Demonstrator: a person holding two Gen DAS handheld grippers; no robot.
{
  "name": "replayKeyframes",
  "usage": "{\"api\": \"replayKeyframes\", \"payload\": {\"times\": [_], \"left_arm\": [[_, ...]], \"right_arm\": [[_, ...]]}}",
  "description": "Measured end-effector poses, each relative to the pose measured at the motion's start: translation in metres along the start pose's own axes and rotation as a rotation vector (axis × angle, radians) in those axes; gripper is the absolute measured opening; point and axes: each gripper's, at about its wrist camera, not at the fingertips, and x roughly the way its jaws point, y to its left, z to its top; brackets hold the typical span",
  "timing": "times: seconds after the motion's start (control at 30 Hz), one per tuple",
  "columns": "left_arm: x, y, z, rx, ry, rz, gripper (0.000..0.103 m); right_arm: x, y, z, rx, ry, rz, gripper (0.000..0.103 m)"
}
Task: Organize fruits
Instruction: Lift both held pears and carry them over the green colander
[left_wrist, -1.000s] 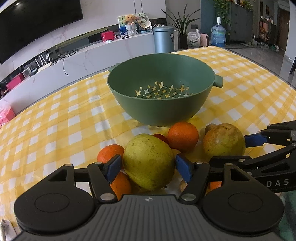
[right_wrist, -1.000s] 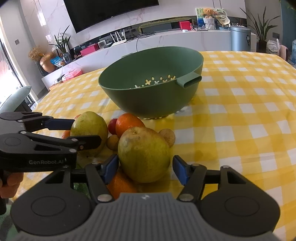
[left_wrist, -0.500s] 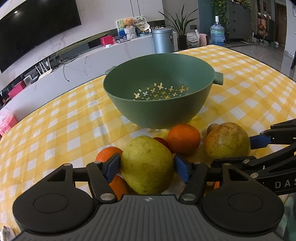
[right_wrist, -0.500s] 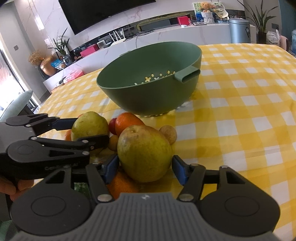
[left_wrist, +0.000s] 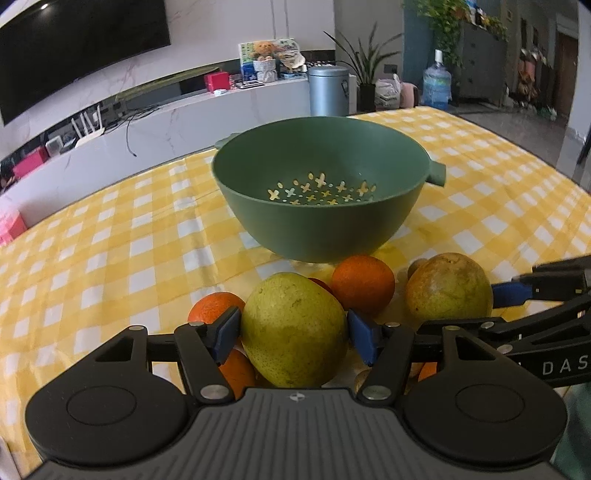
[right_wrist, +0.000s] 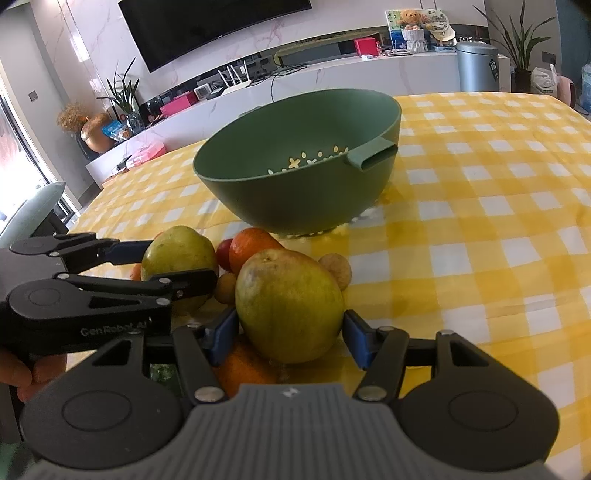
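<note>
An empty green colander bowl (left_wrist: 317, 206) stands on the yellow checked tablecloth (left_wrist: 110, 240); it also shows in the right wrist view (right_wrist: 306, 177). My left gripper (left_wrist: 293, 334) is shut on a yellow-green pear (left_wrist: 293, 336) held above the fruit pile. My right gripper (right_wrist: 290, 326) is shut on a second, browner pear (right_wrist: 288, 306), which shows at the right in the left wrist view (left_wrist: 448, 288). Oranges (left_wrist: 362, 282) and small brown fruits (right_wrist: 336, 269) lie under and behind the pears.
A white low cabinet (left_wrist: 166, 122) with a grey bin (left_wrist: 328, 90) stands beyond the table's far edge. The table's left edge (right_wrist: 92, 206) has a chair beside it. A hand (right_wrist: 22, 373) holds the left gripper.
Both grippers have risen with their pears and drawn back a little from the bowl. The pile and the bowl have not moved.
</note>
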Motion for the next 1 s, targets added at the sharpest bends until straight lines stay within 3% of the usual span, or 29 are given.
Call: {"api": "replayKeyframes", "payload": {"times": [0.6, 1.0], "left_arm": [[-0.031, 0.013, 0.009, -0.121, -0.109, -0.027, 0.072], [-0.047, 0.014, 0.056, -0.147, -0.163, -0.039, 0.072]], "right_arm": [[-0.024, -0.002, 0.004, 0.003, -0.114, 0.038, 0.058], [-0.053, 0.008, 0.041, -0.114, -0.198, 0.046, 0.058]]}}
